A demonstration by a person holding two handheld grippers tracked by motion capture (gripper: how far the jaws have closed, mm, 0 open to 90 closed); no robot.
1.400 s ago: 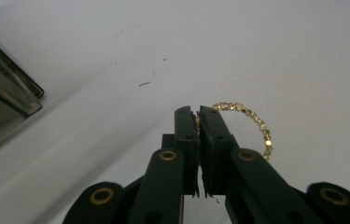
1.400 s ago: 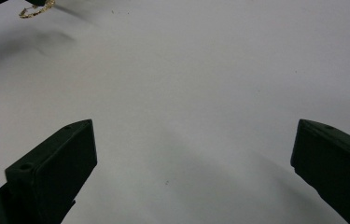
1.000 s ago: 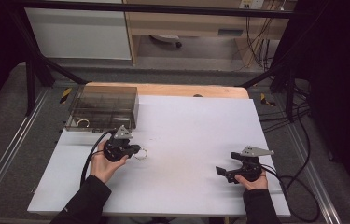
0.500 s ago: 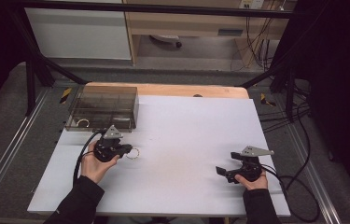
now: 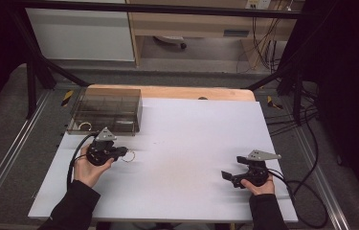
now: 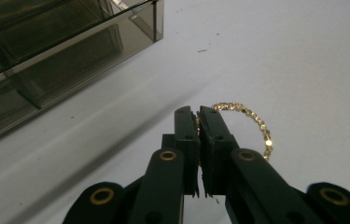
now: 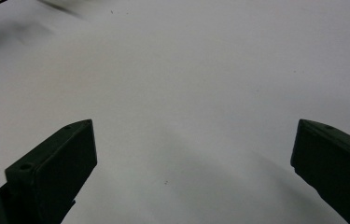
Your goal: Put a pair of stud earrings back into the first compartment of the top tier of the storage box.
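Observation:
A gold beaded bracelet (image 6: 252,122) is pinched at one side between the jaws of my left gripper (image 6: 198,113), which is shut on it just above the white table. In the high view the left gripper (image 5: 119,152) sits at the table's left with the bracelet (image 5: 129,156) hanging from its tip. A smoky clear compartment box (image 5: 105,109) stands just beyond it, and another gold ring (image 5: 85,126) lies in its near left cell. My right gripper (image 5: 226,177) rests at the right front of the table, jaws wide apart and empty (image 7: 191,154).
The white tabletop (image 5: 191,143) has a wooden strip (image 5: 167,92) along its far edge. Black cables (image 5: 306,191) trail off the right side. Metal frame rails (image 5: 5,158) run along both sides of the table.
My left gripper has drifted left and slightly toward the box, carrying the bracelet. The right gripper has stayed put.

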